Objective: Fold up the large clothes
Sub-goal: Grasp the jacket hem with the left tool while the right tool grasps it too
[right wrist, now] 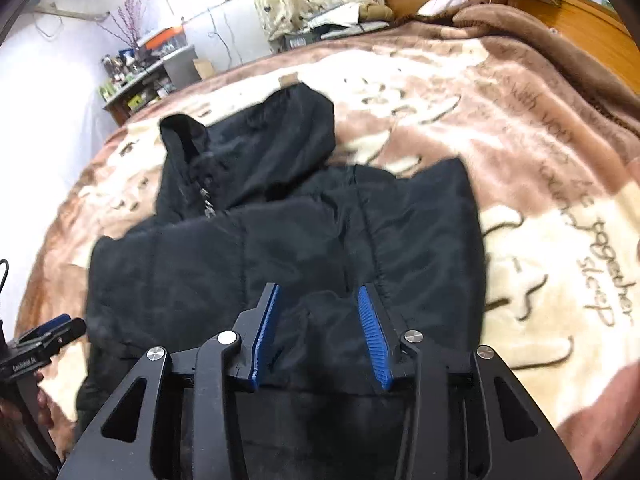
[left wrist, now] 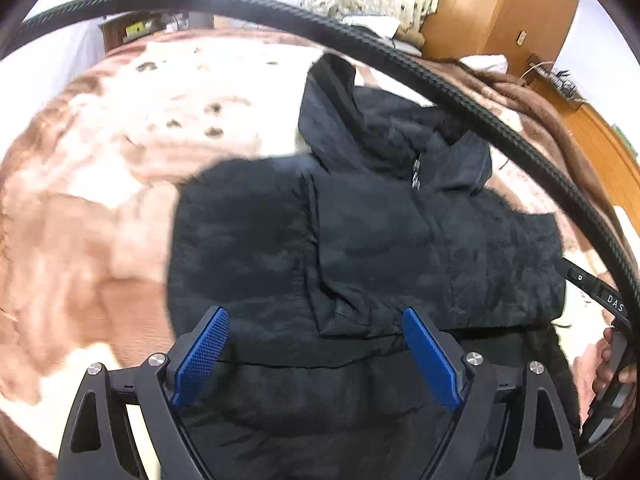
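A black hooded jacket (left wrist: 360,240) lies on a brown-and-cream blanket (left wrist: 100,208) spread over a bed, its sides folded inward so the body makes a rough rectangle and the hood points away from both grippers.

The left gripper (left wrist: 316,356) hangs over the near edge of the jacket with its 2 blue pads (left wrist: 200,356) spread wide apart — nothing pinched between them, only dark fabric lying below and ahead. The zipper pull (left wrist: 416,174) shows ahead of it and a little to its right, at the base of the hood. A black braided cable (left wrist: 280,12) arcs across the view above the gripper. Low at the right edge of this view a hand (left wrist: 608,364) grips a black handle.

The right gripper (right wrist: 318,332) sits over the near hem of the same jacket (right wrist: 280,240), its jaws partly apart; a fold of the black fabric lies in the gap, yet the pads (right wrist: 374,340) do not visibly press on it. The hood (right wrist: 248,148) lies ahead and to its left. Far to its left, low down, the other gripper (right wrist: 52,332) shows its blue-tipped fingers beside the jacket's edge. Stitched lettering (right wrist: 600,264) runs along the blanket to the right.
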Motion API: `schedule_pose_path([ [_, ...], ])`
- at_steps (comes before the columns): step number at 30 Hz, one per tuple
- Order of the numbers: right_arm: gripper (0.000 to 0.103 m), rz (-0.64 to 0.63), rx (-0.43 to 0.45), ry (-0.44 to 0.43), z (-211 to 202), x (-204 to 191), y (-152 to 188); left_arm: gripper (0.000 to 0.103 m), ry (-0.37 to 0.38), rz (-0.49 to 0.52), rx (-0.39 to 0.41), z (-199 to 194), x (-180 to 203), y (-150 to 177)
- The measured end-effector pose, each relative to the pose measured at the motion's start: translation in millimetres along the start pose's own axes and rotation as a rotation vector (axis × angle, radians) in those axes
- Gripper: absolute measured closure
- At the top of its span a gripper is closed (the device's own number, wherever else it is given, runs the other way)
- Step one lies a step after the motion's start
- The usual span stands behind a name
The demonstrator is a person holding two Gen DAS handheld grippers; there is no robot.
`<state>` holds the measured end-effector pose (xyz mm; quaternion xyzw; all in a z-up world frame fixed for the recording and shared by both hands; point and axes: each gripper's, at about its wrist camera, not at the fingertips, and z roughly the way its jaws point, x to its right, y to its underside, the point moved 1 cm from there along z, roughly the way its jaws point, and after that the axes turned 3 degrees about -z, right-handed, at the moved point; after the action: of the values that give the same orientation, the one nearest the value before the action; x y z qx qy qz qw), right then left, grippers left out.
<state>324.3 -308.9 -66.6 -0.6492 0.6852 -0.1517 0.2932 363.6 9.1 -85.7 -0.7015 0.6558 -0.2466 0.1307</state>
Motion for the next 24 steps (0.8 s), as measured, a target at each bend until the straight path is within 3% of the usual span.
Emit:
schedule_pose_path([
  [4, 0.059, 0.000, 0.040, -0.019, -19, -1, -18, 0.014, -0.004, 0.024, 0.041, -23, -8, -24],
  [9, 0.054, 0.014, 0.012, -0.038, 1, 2, -58, 0.014, 0.013, 0.081, 0.032, -8, -14, -72],
  [12, 0.053, 0.040, 0.019, -0.044, 18, 12, -90, 0.014, 0.030, 0.051, 0.029, 14, -19, -112],
  [15, 0.044, 0.098, 0.007, -0.036, 43, 27, -122, 0.014, 0.033, 0.040, 0.028, 40, -21, -155],
  [20, 0.043, 0.177, 0.011, -0.022, 88, 49, -164, 0.014, 0.075, -0.106, 0.026, 92, -33, -222],
  [24, 0.043, 0.231, -0.045, -0.055, 134, 60, -183, 0.014, 0.027, -0.143, 0.022, 132, -36, -256],
])
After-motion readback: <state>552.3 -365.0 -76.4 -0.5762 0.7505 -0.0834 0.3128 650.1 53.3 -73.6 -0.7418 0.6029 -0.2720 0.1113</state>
